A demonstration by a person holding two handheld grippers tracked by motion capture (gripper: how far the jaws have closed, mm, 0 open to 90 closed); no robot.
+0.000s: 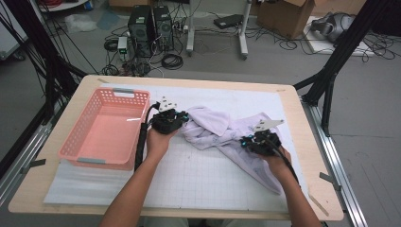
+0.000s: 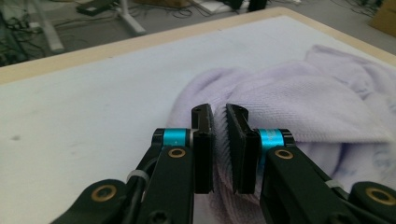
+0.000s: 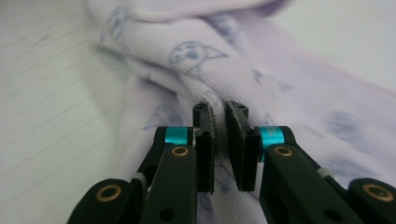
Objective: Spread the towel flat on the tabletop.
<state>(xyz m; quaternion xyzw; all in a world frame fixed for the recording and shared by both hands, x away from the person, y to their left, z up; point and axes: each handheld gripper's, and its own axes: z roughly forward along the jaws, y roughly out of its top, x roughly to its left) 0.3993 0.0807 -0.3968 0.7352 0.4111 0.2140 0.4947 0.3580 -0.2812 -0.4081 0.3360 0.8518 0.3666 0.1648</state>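
1. 1 pale lilac garment [image 1: 222, 135] lies crumpled right of centre in the high view, on 1 white gridded mat [image 1: 198, 175] that covers 1 wooden table [image 1: 42, 189].
2. 2 grippers work it. The left gripper [image 1: 182, 118], at frame centre, has its jaws narrowed onto a fold at the cloth's left end. The right gripper [image 1: 246, 141], right of centre, pinches a ridge of the printed fabric.
3. 1 pink basket [image 1: 75, 142] sits at the left, just beside the left hand [image 1: 158, 141], apart from the garment.
4. Beyond the table, at the top, 2 black computer towers [image 1: 151, 28], cables and 1 cardboard box [image 1: 288, 14] stand on the floor.
5. The right hand [image 1: 276, 163] covers part of the cloth; the blue print is blurred in the right gripper view.
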